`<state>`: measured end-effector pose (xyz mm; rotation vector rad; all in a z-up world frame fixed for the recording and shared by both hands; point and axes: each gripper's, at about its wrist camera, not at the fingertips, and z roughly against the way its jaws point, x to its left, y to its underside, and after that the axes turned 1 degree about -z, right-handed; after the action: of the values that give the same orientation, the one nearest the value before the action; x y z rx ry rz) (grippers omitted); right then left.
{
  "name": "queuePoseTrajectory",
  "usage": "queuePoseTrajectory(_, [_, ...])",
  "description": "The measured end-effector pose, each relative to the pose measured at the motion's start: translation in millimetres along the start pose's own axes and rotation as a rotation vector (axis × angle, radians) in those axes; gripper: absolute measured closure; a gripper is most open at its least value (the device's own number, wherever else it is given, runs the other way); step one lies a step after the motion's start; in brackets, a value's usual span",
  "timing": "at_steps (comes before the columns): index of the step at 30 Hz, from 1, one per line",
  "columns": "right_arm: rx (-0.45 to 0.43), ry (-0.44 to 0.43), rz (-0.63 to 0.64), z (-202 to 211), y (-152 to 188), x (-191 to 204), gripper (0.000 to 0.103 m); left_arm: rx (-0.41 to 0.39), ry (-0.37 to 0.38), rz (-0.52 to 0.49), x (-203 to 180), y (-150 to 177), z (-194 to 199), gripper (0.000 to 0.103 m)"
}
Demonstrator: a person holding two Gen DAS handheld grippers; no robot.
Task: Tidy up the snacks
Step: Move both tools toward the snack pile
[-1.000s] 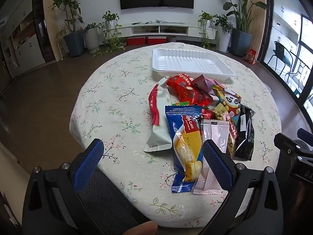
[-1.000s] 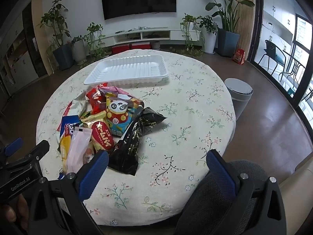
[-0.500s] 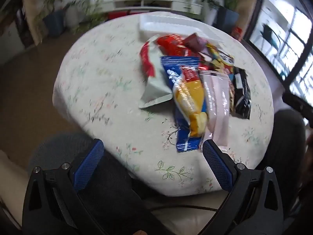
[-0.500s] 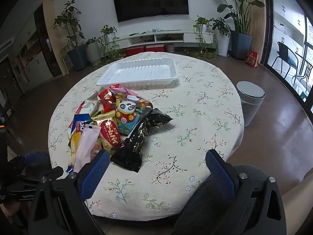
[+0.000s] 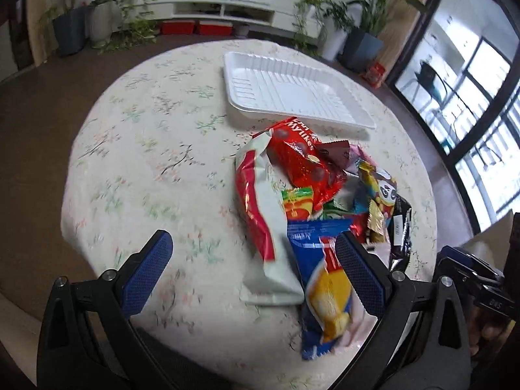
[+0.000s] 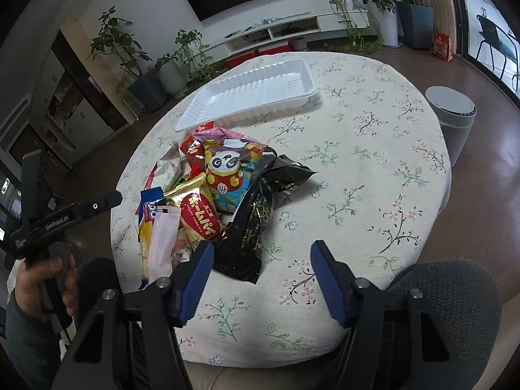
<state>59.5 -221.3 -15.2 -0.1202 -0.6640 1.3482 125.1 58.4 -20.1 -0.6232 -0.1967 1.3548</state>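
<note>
Item 1, left gripper [image 5: 253, 273]: fingers spread wide, nothing pinched. Bare floral tabletop [image 5: 156, 149] lay beyond its left finger; the white-and-red packet [image 5: 263, 227] lay between the fingers, untouched so far as the blurred view shows; the blue packet [image 5: 320, 279] ran under and just inside its right finger.

Item 2, snack pile: heaped beyond and to the right of those fingers, with a red Mylikes bag [image 5: 302, 162] on top at the far side, a panda packet [image 6: 227, 172], a red-and-gold packet [image 6: 198, 217], a pale pink packet [image 6: 162, 240] and a black packet [image 6: 256, 214] (all overlapping, none sorted yet).

Item 3, white tray [image 5: 325, 79]: empty, beyond the pile, well apart from both pairs of fingers.

Item 4, right gripper [image 6: 261, 278]: fingers half spread and closing, only tablecloth and the black packet's near corner between them, nothing pinched.

Risks, as judged: closing there would catch cloth or a mere corner, dragging the tablecloth or letting the slick foil slip out. Overlapping wrappers could lift together and spill. Both grippers converging on one heap could collide.
</note>
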Motion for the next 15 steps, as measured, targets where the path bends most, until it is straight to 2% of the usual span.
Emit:
queuePoseTrajectory(3, [0.027,-0.013,-0.01,-6.4,0.3,-1.1,0.041,0.063,-0.006,-0.038,0.2,-20.3,-22.1,0.011])
queuePoseTrajectory(5, [0.041,-0.007,-0.005,-9.9,0.5,-0.4,0.041,0.105,-0.021,-0.053,0.0,-26.6,-37.2,0.012])
queuePoseTrajectory(8, [0.046,-0.01,0.01,-13.0,-0.2,2.0,0.041,0.129,-0.036,-0.057,-0.2,-28.5,-56.2,0.025])
queuePoseTrajectory(10, [0.051,-0.01,0.017,-14.5,0.3,3.0,0.041,0.134,-0.049,-0.041,4.4,-30.1,-66.8,0.041])
queuePoseTrajectory(15, [0.068,-0.007,0.007,-20.1,0.6,-0.6,0.041,0.139,-0.035,-0.026,15.9,-31.5,-71.5,0.042])
